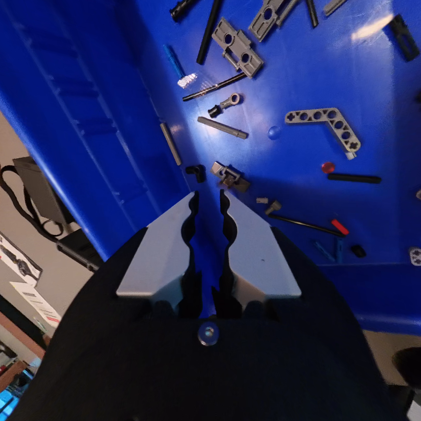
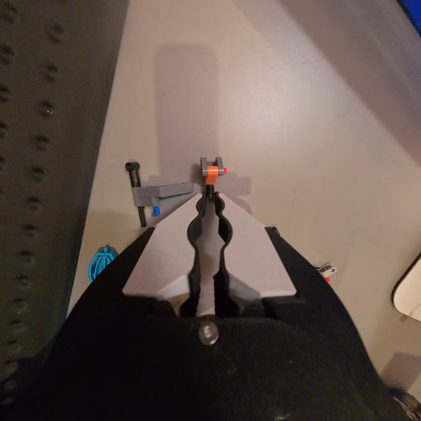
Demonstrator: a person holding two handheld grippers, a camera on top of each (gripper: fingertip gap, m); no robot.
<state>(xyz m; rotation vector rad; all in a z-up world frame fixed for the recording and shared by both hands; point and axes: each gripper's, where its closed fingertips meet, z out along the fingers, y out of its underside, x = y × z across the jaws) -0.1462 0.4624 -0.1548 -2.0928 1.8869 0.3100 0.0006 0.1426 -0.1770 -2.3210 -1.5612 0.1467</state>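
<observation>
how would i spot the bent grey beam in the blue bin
Look at the floor of the blue bin in the left wrist view, right of the loose grey and black rods. The bent grey beam lies flat there, apart from the other pieces. It is the only L-shaped piece with a row of round holes.
</observation>
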